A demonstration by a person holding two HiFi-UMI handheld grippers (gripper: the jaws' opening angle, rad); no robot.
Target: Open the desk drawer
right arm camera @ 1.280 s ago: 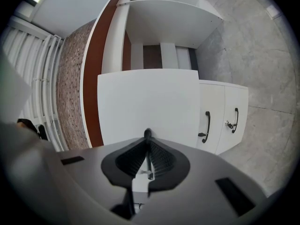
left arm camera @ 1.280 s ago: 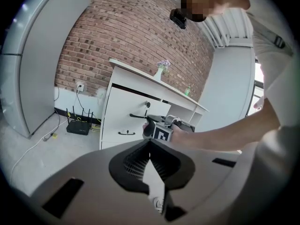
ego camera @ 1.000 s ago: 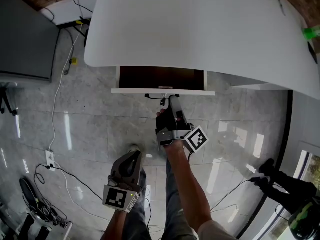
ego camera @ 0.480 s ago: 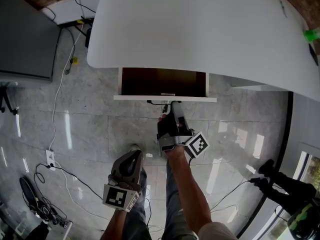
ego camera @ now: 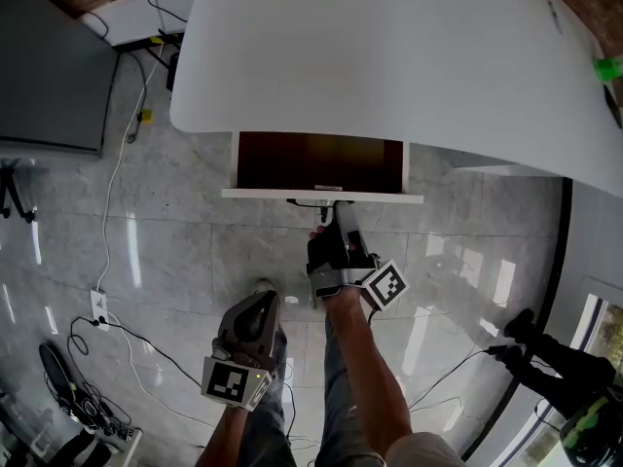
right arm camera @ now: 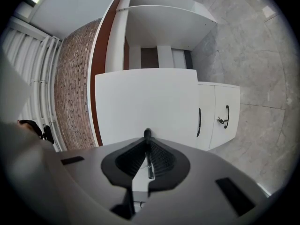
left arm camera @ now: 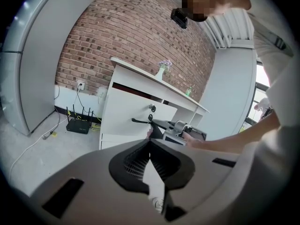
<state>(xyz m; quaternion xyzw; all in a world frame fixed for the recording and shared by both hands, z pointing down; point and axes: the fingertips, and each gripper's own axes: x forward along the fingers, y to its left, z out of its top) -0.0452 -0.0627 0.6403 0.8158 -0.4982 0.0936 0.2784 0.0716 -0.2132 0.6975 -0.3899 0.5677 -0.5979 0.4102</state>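
The white desk (ego camera: 389, 56) has its top drawer (ego camera: 263, 194) pulled out, so the brown inside (ego camera: 319, 161) shows. My right gripper (ego camera: 331, 206) is level and shut on the thin black drawer handle (ego camera: 302, 201) at the front panel. In the right gripper view the handle bar (right arm camera: 149, 167) lies pinched between the jaws (right arm camera: 148, 137), against the white drawer front (right arm camera: 145, 102). My left gripper (ego camera: 263, 302) hangs lower left, away from the desk, jaws shut and empty (left arm camera: 150, 142). From it I see the drawer front (left arm camera: 133, 111) and the right gripper (left arm camera: 164, 124) on the handle.
Lower drawers with black handles (right arm camera: 199, 122) and a key (right arm camera: 220, 120) sit below. A dark panel (ego camera: 49, 66) stands at the left. Cables (ego camera: 107, 329) trail across the glossy floor. A router (left arm camera: 77, 125) sits by the brick wall, a vase (left arm camera: 161, 69) on the desk.
The drawer front has slid a little further out from under the desk top, with the right gripper moving back with it. The left gripper has stayed put.
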